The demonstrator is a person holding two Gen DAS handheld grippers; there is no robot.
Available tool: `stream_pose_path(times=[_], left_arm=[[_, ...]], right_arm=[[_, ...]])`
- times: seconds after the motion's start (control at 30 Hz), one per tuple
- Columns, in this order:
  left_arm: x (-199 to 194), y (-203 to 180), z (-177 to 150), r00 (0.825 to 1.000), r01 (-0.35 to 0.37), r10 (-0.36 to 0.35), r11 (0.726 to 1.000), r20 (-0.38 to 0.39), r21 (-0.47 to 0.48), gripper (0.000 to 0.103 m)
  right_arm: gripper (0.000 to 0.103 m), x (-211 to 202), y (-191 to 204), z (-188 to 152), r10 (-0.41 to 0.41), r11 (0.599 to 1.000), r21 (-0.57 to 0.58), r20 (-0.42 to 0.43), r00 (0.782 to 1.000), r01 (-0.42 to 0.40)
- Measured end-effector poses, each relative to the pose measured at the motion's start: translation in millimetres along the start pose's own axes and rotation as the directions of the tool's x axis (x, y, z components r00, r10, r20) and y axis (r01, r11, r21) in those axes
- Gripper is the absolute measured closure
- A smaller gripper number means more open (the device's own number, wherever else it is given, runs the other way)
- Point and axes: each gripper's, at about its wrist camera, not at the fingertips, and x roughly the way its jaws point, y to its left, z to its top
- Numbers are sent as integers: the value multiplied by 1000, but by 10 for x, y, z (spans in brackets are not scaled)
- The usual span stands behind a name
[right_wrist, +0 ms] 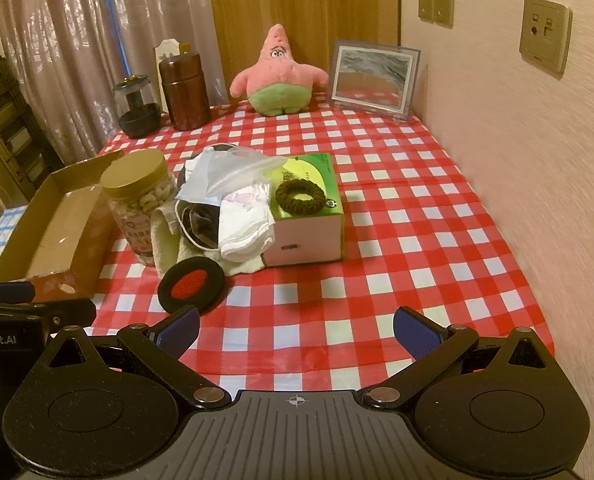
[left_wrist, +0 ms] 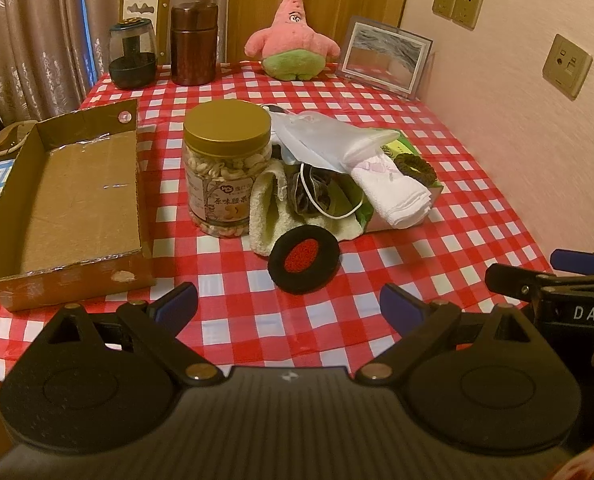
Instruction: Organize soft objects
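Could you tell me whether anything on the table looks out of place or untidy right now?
Yes: soft items sit in a loose heap between the nut jar and tissue box, a hair scrunchie lies on that box, and the cardboard tray holds nothing.

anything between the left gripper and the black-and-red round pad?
Nothing. In the left wrist view only bare checkered tablecloth separates the open left gripper from the black-and-red round pad.

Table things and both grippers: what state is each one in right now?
Left gripper: open, holding nothing.
Right gripper: open, holding nothing.
Cardboard tray: empty.
Nut jar: lid on, upright.
Tissue box: hair tie on top.
Round pad: flat on the tablecloth.
Plush toy: sitting upright.
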Motion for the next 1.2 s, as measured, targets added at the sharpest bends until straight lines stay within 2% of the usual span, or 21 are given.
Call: stream_pose_path(times=[1.2], left_arm=[[3,-32,8,1000,3,-3,1000,0,1,6]], right_arm=[[0,-1,1,2,-3,1000,-2,-1,1000,3]])
